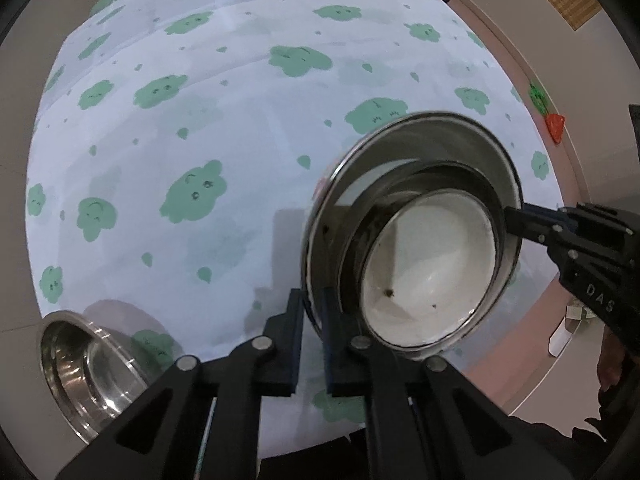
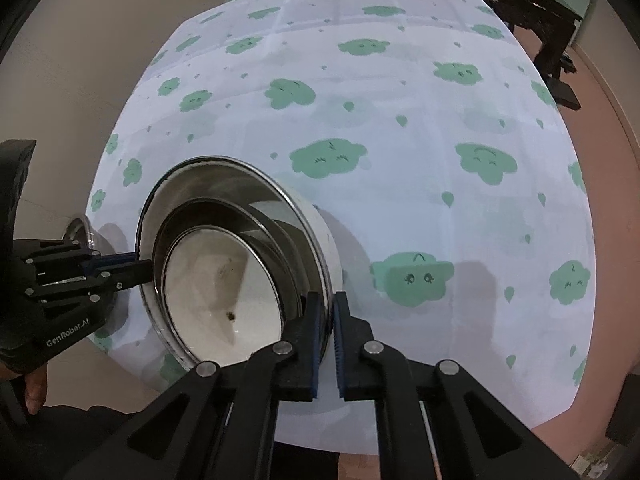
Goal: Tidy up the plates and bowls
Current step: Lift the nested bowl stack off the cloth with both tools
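The left gripper [image 1: 314, 312], a black two-finger claw with blue pads, is clenching the near rim of a large round stainless-steel bowl [image 1: 424, 148], which is sitting on a table covered by a white cloth printed with green smiling clouds [image 1: 240, 92]. The right gripper [image 2: 327, 312] is pinching the opposite rim of that same steel bowl [image 2: 224, 184]. Nested inside it are a smaller dark-rimmed metal bowl [image 1: 440, 178] and, innermost, a white enamel bowl [image 1: 432, 264] showing two small dark specks. In the right wrist view the left gripper's body is reading "GenRobot.AI"; in the left wrist view the right gripper's body is showing the letters "DAS". A second shiny steel bowl [image 1: 84, 364] is standing apart near the table's edge.
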`<state>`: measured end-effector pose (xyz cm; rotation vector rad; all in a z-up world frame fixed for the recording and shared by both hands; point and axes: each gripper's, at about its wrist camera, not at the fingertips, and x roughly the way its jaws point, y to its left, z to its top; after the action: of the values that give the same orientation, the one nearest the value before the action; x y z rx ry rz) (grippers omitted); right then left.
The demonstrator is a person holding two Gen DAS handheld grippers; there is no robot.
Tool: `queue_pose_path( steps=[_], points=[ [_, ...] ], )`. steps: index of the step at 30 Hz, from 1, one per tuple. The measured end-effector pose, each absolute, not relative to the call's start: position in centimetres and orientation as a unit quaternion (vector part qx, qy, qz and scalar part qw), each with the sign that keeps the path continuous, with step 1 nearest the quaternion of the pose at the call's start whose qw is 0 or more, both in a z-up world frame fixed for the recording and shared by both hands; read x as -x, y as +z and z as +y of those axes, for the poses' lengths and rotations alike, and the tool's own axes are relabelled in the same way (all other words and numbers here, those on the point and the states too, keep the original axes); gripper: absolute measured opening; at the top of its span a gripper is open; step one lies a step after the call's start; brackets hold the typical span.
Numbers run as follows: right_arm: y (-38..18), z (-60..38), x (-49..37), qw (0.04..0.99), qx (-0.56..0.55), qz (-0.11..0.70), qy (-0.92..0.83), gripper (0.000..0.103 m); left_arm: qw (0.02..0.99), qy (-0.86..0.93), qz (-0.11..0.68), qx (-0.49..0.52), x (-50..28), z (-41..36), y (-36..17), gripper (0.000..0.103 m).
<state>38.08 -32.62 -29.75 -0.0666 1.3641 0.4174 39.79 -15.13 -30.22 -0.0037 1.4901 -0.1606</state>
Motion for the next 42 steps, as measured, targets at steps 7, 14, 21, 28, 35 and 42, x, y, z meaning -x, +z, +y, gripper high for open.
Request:
queue_pose_path(
  steps=[7, 14, 21, 28, 35, 42],
  points=[
    [-28.6, -30.5, -37.9, 0.751, 0.043, 0.624, 0.211, 0.007, 0.738, -0.057, 0.673, 0.015, -38.5, -12.9, -29.2, 0.005],
    [-28.5, -29.0, -37.5, 0.744, 0.044, 0.629, 0.222, 0.007, 0.741, -0.047, 0.67, 0.027, -37.8, -11.5, -28.7, 0.005],
    [-27.8, -28.0, -37.7, 0.746, 0.049, 0.625, 0.225, 0.007, 0.74, -0.046, 0.671, 0.032, -37.5, -10.8, -28.7, 0.005],
    [-30.0, -28.0, -38.2, 0.744, 0.036, 0.632, 0.214, 0.007, 0.732, -0.043, 0.678, 0.047, -38.1, -10.3, -31.2, 0.005],
    [-32.2, -28.5, -38.8, 0.733, 0.01, 0.648, 0.206, 0.01, 0.728, -0.039, 0.683, 0.051, -39.3, -10.4, -32.3, 0.004],
    [-32.7, -28.5, -38.5, 0.725, 0.009, 0.655, 0.213, 0.01, 0.723, -0.036, 0.687, 0.056, -39.5, -10.2, -33.1, 0.005]
  ],
)
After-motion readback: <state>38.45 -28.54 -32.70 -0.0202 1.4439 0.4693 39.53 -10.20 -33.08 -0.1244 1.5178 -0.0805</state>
